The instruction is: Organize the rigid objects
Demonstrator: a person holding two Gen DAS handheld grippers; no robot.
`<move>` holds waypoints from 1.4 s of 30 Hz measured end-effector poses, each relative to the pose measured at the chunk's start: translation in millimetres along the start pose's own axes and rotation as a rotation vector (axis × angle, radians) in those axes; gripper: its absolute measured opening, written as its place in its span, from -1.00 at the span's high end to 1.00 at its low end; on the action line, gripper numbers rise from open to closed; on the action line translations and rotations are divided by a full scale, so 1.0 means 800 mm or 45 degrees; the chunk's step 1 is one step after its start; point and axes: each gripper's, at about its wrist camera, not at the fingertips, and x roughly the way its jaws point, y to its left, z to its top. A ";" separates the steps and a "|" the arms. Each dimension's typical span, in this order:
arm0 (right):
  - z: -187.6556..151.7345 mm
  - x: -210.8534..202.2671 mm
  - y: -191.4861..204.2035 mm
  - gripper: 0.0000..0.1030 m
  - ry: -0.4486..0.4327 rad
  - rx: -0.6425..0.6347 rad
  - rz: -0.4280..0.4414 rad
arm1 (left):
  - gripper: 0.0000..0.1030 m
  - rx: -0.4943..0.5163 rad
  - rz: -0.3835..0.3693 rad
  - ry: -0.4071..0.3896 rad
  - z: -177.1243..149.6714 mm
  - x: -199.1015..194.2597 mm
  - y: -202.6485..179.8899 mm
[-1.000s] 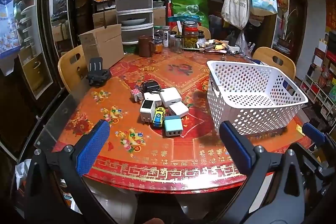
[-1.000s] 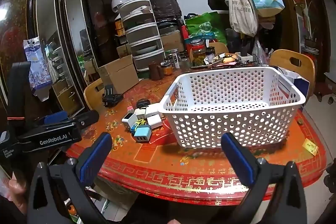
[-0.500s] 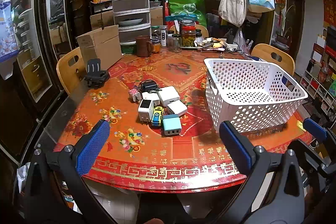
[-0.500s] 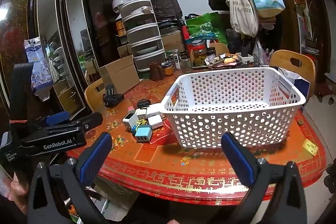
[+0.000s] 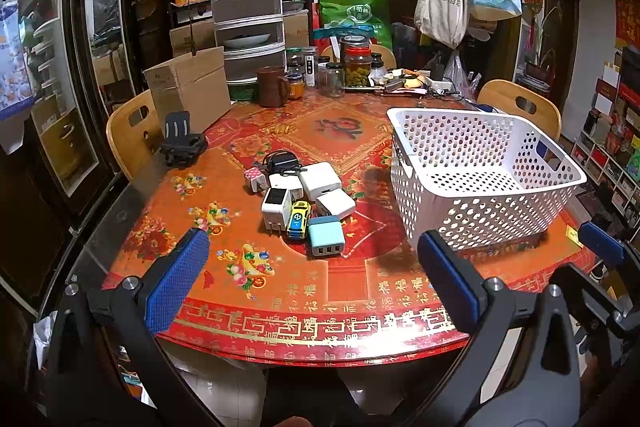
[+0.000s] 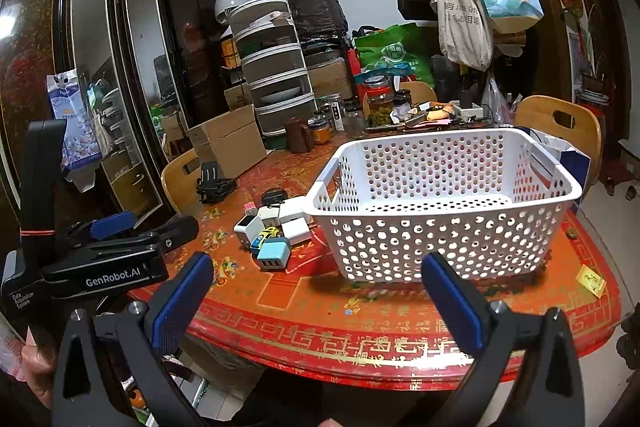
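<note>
A cluster of chargers lies mid-table: a teal charger, several white chargers, a small pink one, a black adapter, and a yellow toy car. A white perforated basket, with nothing inside, stands to their right. My left gripper is open, hanging over the table's near edge in front of the cluster. My right gripper is open in front of the basket's near wall. Neither holds anything.
The round red patterned table carries a black phone holder, a cardboard box, a brown mug, jars and a stacked food cover at the back. Wooden chairs stand around. A dark cabinet is on the left.
Both grippers have drifted slightly; the left view has shifted a little so the table looks lower and nearer. No object has moved and both grippers stay open.
</note>
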 end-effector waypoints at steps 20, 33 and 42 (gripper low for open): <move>-0.001 0.001 0.001 -1.00 0.008 -0.005 0.004 | -1.00 0.013 -0.003 0.008 -0.004 0.000 -0.001; -0.001 0.001 0.001 -1.00 0.010 -0.008 0.005 | -1.00 0.032 0.001 0.019 -0.005 0.003 -0.004; -0.001 0.003 0.001 -1.00 0.014 -0.007 0.004 | -1.00 0.032 -0.002 0.020 -0.007 0.004 -0.005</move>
